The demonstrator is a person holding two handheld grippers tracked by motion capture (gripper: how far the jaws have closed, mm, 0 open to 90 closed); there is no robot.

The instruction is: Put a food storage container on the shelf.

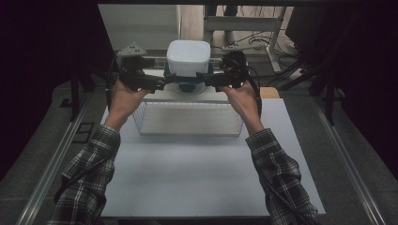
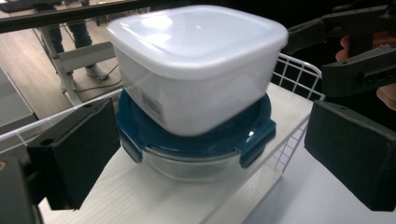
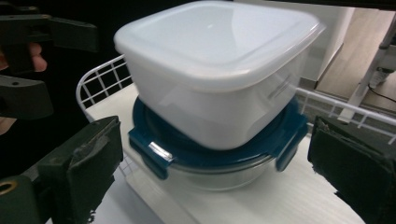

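Observation:
A white square plastic container (image 1: pixel 187 56) with its lid on sits stacked on a round glass bowl with a blue clip lid (image 1: pixel 187 87). Both rest on a white board (image 1: pixel 159 96) at the table's far side. My left gripper (image 1: pixel 162 82) comes in from the left and my right gripper (image 1: pixel 206 78) from the right, level with the bowl. In the left gripper view the open jaws (image 2: pixel 215 154) flank the bowl's blue lid (image 2: pixel 196 140) under the white container (image 2: pixel 196 60), pads clear of it. The right gripper (image 3: pixel 219 170) likewise stands open around the lid (image 3: pixel 154 140) and container (image 3: pixel 219 65).
A white wire basket (image 1: pixel 187 107) stands just in front of the board, between my forearms. A wire rail (image 2: pixel 299 70) runs behind the bowl. The grey table top (image 1: pixel 197 178) stretches toward me. Dark panels stand at both sides, a desk frame (image 1: pixel 244 23) behind.

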